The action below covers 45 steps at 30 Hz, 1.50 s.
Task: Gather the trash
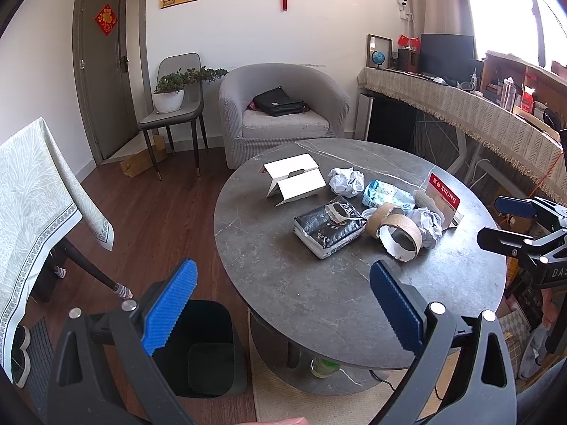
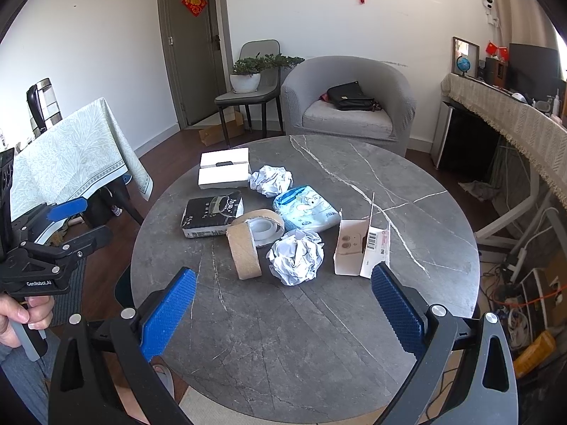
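Trash lies on the round grey table [image 2: 319, 336]: a white box [image 2: 223, 170], a black packet [image 2: 209, 214], two cardboard tape rolls [image 2: 244, 251], two crumpled paper balls [image 2: 296, 260], a blue tissue pack [image 2: 306, 212] and an opened red-and-white carton [image 2: 361, 251]. The same pile shows in the left wrist view around the black packet [image 1: 327, 228]. A black bin [image 1: 202, 350] stands on the floor left of the table. My left gripper [image 1: 280, 301] is open over the table's near left edge. My right gripper [image 2: 283, 308] is open and empty in front of the pile.
A grey armchair [image 2: 349, 106] with a black bag stands behind the table. A chair with a potted plant [image 2: 248, 78] is by the door. A cloth-covered table [image 1: 32, 194] is at the left, a cluttered sideboard [image 1: 478, 106] at the right.
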{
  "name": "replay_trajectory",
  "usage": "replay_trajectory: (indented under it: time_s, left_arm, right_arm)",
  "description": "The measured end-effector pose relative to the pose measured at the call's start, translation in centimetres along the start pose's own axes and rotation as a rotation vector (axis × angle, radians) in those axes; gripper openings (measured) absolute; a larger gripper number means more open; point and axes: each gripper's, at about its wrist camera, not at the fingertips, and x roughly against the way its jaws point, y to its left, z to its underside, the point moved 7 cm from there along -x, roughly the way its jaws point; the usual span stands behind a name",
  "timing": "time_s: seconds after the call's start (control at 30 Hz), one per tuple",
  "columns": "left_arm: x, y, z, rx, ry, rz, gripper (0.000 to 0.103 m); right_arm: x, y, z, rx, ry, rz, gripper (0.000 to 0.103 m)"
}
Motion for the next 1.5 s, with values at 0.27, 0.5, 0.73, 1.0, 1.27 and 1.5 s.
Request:
replay_trajectory:
  time_s: [0.27, 0.5, 0.73, 1.0, 1.27, 1.5]
  left_arm:
    - [0.01, -0.03, -0.03, -0.001, -0.001, -0.002, 0.1]
    - [-0.05, -0.04, -0.05, -0.001, -0.003, -0.002, 0.1]
    - [-0.1, -0.03, 0.0, -0.001, -0.002, -0.005, 0.1]
    - [-0.08, -0.06, 0.03, 0.001, 0.0, -0.004, 0.1]
    - [-0.06, 0.02, 0.1, 0.003, 0.002, -0.003, 0.1]
    - [-0.04, 0.06, 0.02, 0.001, -0.002, -0.001, 0.1]
  right_arm:
    - [-0.17, 0.62, -0.11, 0.004, 0.004, 0.0, 0.1]
    - [-0.3, 0.68, -0.08, 0.005, 0.005, 0.0, 0.1]
    - [-0.4, 0.74, 0.03, 0.006, 0.006, -0.001, 0.1]
    - [-0.39, 0.42, 0.26, 0.003, 0.004, -0.001, 0.1]
    - [-0.39, 0.4, 0.37, 0.004, 0.004, -0.002, 0.1]
    - [-0.4, 0.36, 0.35, 0.006, 0.005, 0.001, 0.1]
